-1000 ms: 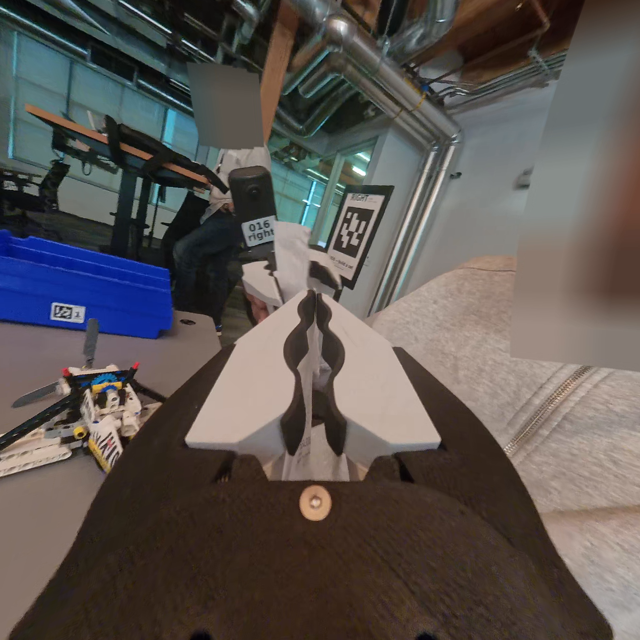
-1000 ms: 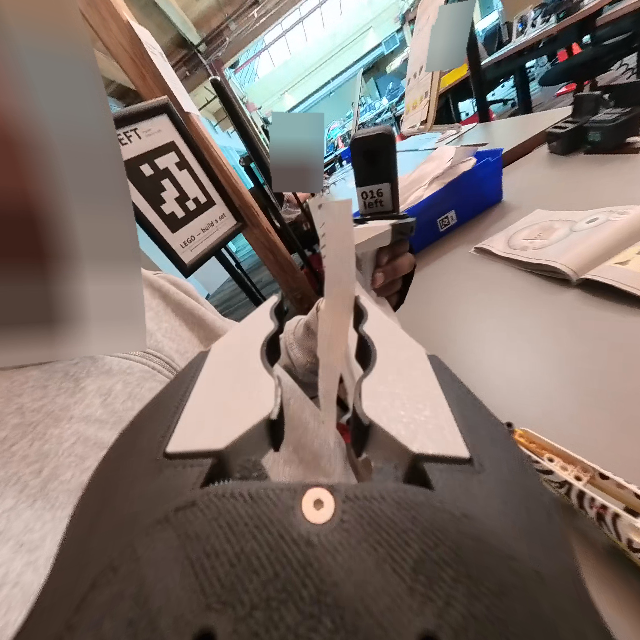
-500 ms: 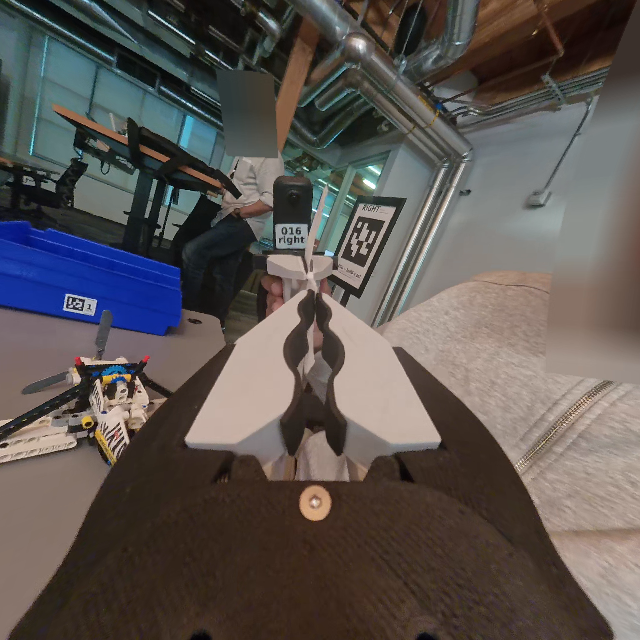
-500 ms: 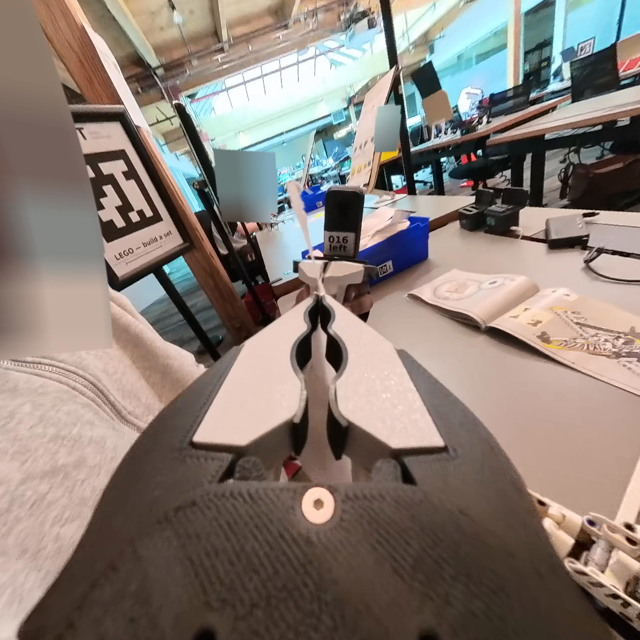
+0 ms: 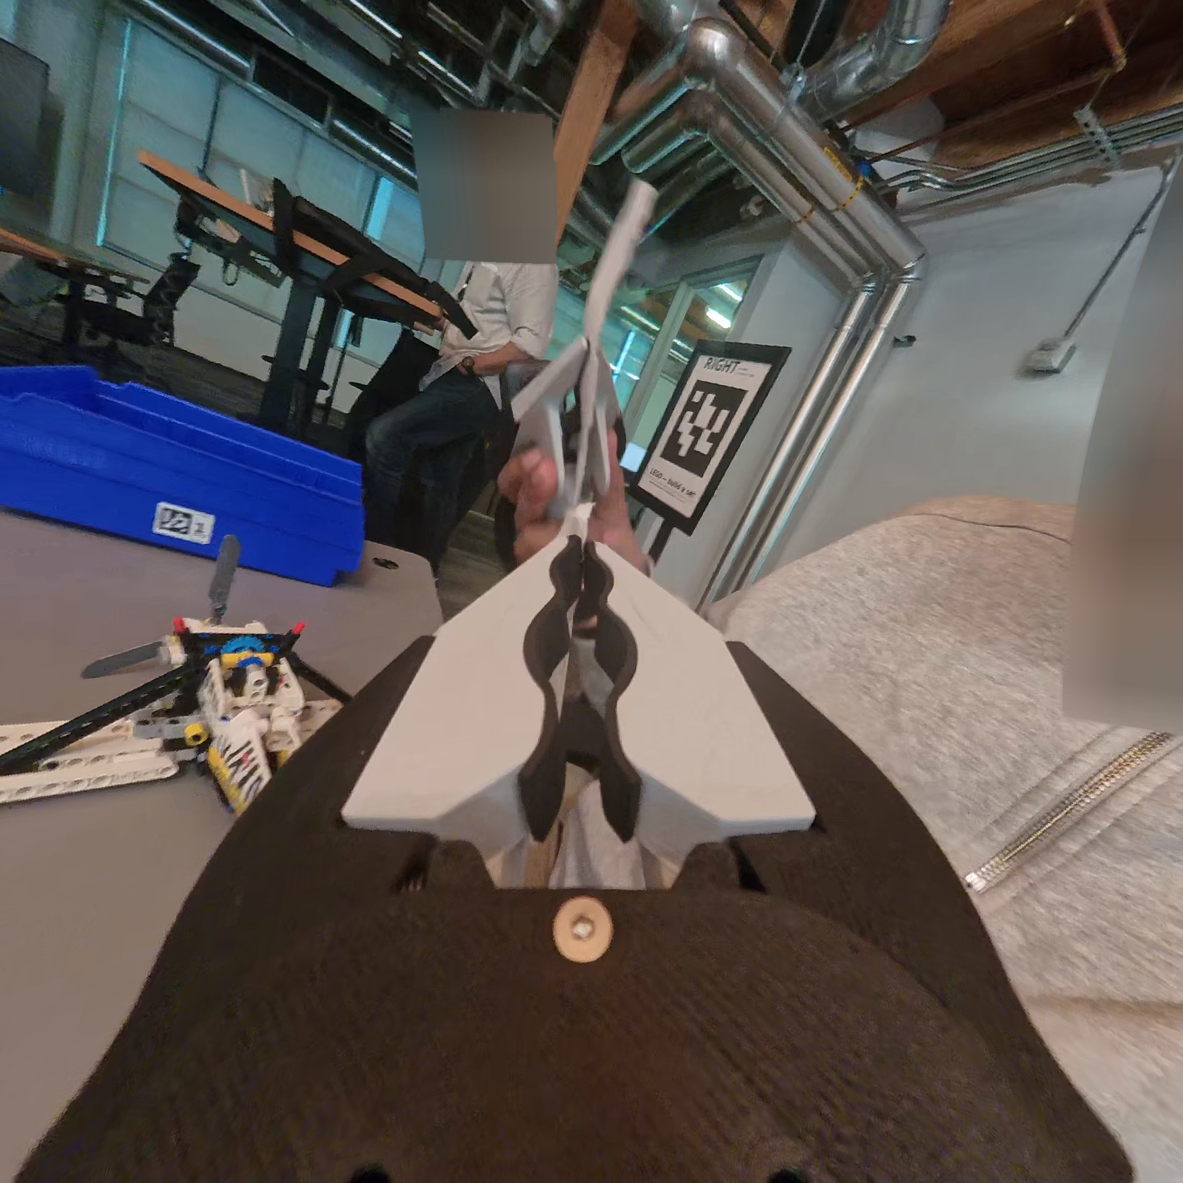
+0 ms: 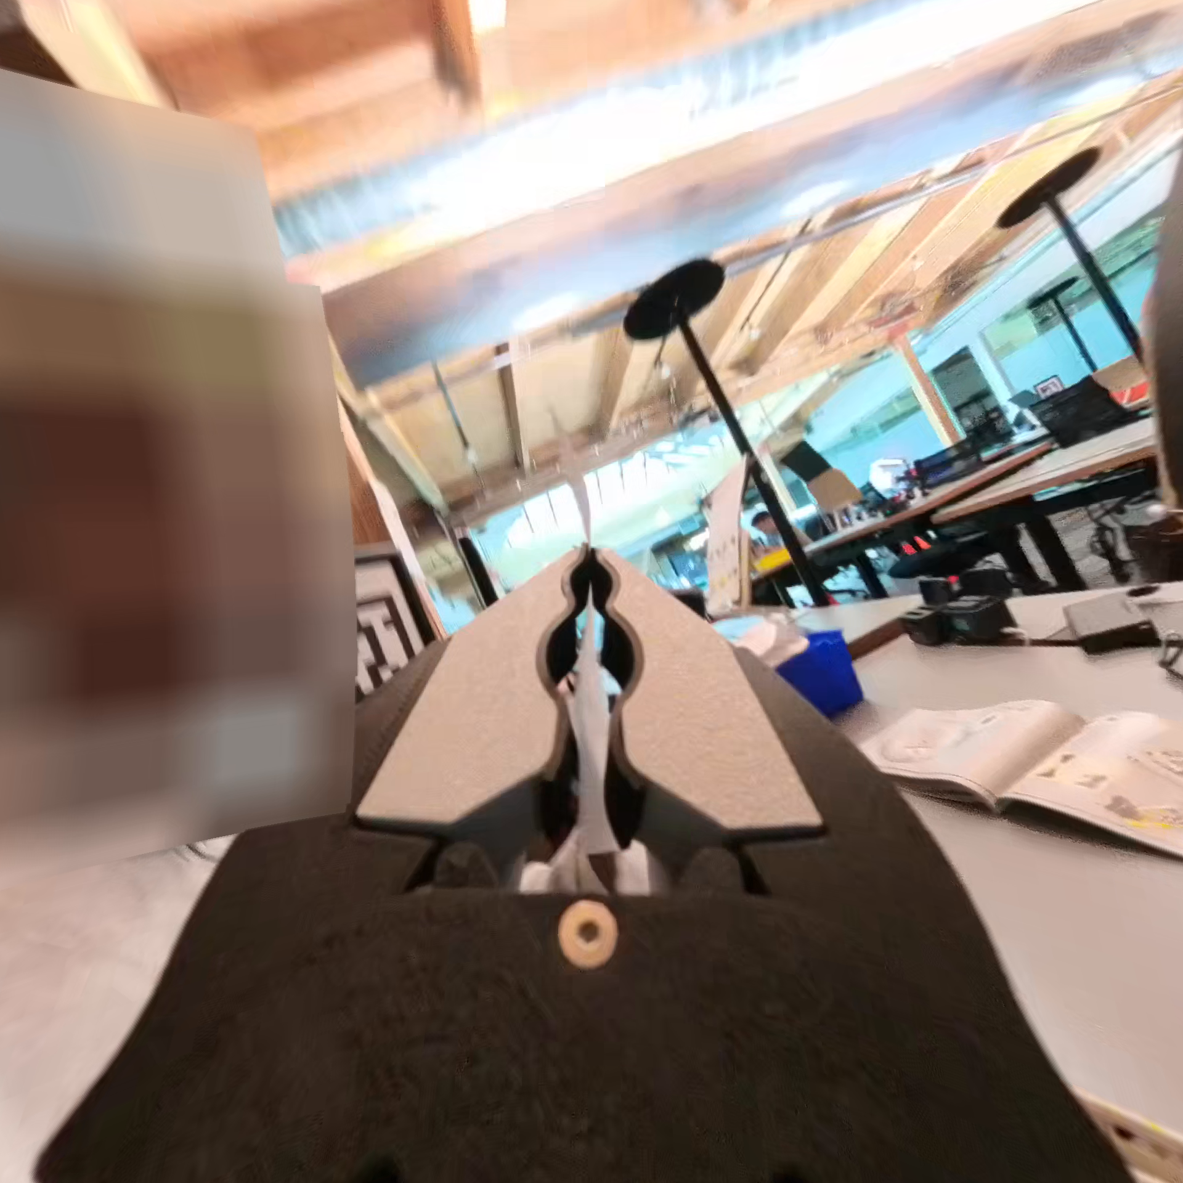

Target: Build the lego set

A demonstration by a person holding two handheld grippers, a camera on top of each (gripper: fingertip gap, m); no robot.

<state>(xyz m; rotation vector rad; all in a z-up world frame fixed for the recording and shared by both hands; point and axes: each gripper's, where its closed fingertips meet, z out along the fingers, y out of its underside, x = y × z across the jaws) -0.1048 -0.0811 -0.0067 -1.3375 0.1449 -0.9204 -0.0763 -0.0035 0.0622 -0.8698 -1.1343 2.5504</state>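
My left gripper (image 5: 582, 544) is shut on a white paper bag (image 5: 584, 515), which is pinched between its tips. My right gripper (image 6: 587, 554) is shut on a thin white paper strip (image 6: 589, 717) that runs between its fingers and sticks out past the tips. In the left wrist view the right gripper (image 5: 579, 410) is just ahead, tilted upward, with the strip (image 5: 624, 237) rising from it. A partly built white, black and yellow lego model (image 5: 217, 704) lies on the grey table (image 5: 96, 960) to the left.
A blue bin (image 5: 160, 448) stands at the table's far side and also shows in the right wrist view (image 6: 816, 659). An open instruction booklet (image 6: 1024, 762) lies on the table. A sign on a stand (image 5: 710, 435) and a seated person (image 5: 461, 397) are behind. A grey hoodie (image 5: 928, 672) is close by. The gap from one gripper's tips to the other's is roughly 12 cm.
My right gripper closed on the paper, then swung upward and away, drawing the strip out. My left gripper stayed shut on the bag.
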